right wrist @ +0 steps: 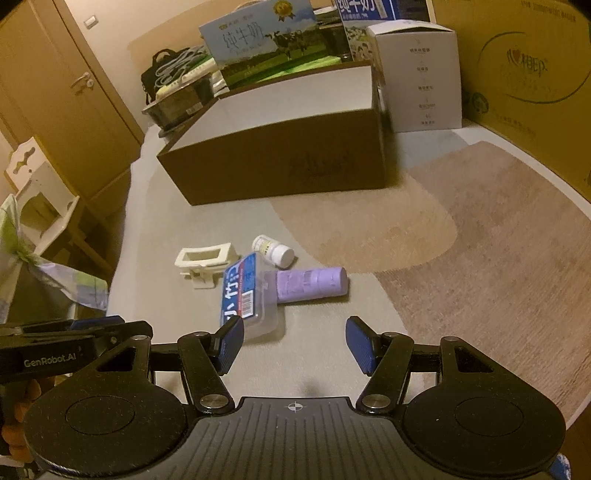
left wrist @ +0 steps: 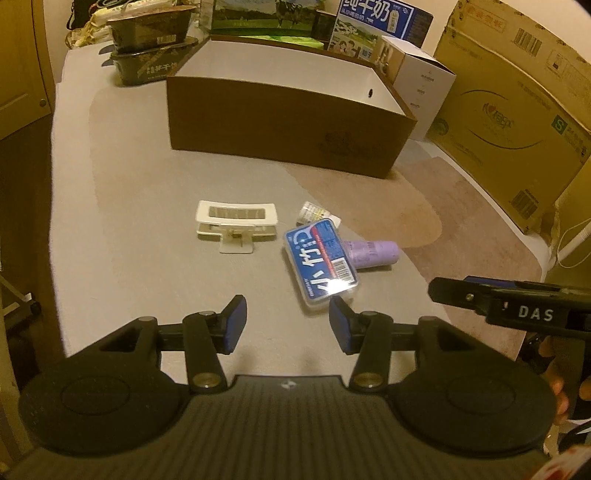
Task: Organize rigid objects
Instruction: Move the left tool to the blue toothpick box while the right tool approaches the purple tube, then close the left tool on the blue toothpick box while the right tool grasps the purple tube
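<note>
Several small items lie together on the grey table: a white hair claw clip [left wrist: 236, 223] [right wrist: 205, 260], a clear flat case with a blue label [left wrist: 320, 258] [right wrist: 246, 295], a purple cylinder [left wrist: 371, 253] [right wrist: 312, 282] and a small white bottle [left wrist: 316, 213] [right wrist: 273, 250]. Behind them stands an open brown cardboard box [left wrist: 284, 129] [right wrist: 280, 166]. My left gripper [left wrist: 284, 325] hovers open just short of the blue case, nothing between its fingers. My right gripper [right wrist: 295, 345] is open too, near the case and the cylinder, and holds nothing.
Milk cartons [left wrist: 380, 22], a white box [right wrist: 417, 74] and stacked dark trays [left wrist: 151, 48] crowd the back of the table. A large cardboard carton [left wrist: 517, 110] stands at the right. A cupboard door [right wrist: 66, 85] and a white chair [right wrist: 40, 192] are left of the table.
</note>
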The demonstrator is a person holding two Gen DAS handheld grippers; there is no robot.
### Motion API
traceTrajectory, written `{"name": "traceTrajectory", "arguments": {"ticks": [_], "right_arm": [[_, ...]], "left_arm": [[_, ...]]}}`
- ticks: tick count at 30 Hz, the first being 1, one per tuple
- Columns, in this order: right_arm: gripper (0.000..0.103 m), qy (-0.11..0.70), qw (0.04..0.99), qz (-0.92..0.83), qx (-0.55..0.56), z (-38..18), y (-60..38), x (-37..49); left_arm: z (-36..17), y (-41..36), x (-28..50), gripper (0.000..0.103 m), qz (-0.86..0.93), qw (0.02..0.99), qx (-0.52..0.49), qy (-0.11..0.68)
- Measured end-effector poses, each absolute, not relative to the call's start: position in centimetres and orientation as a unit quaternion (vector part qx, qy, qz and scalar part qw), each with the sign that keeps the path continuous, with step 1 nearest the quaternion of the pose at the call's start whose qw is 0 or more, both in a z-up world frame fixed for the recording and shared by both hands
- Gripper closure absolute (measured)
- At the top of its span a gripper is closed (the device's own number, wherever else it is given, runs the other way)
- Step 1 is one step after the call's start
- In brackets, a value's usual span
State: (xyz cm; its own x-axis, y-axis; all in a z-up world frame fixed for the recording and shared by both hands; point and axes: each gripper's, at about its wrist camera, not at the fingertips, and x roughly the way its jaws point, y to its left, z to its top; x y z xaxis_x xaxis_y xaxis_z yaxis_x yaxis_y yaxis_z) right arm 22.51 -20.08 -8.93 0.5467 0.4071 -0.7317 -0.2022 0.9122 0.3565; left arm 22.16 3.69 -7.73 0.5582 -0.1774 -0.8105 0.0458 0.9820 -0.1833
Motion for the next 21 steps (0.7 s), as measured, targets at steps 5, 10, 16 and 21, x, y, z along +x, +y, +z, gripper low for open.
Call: {"name": "traceTrajectory", "arguments": {"ticks": [5,10,16,21], "right_arm": [[0.042,0.449,0.870,0.167,0.117,-9.8,-20.5,23.2],[0.042,0.454,0.869,0.160,0.117,-10.5,-21.0,24.0],[0.042,0.458,0.868,0.152,0.122,-11.3,-21.6,25.0],[0.042,0.462,0.866,0.144,0.128,-12.1,-22.0,25.6]], "left_arm": [[-8.6,2.6,23.0,0.049,-0.075,0.875,-0.073,0.473],[-9.4,1.8,24.1,0.046,-0.080,0.871,-0.072,0.479],[-10.3,0.9,25.5,0.044,-0.077,0.872,-0.082,0.477],[-11.1,-0.1,27.2,0.041,-0.079,0.871,-0.084,0.478]]}}
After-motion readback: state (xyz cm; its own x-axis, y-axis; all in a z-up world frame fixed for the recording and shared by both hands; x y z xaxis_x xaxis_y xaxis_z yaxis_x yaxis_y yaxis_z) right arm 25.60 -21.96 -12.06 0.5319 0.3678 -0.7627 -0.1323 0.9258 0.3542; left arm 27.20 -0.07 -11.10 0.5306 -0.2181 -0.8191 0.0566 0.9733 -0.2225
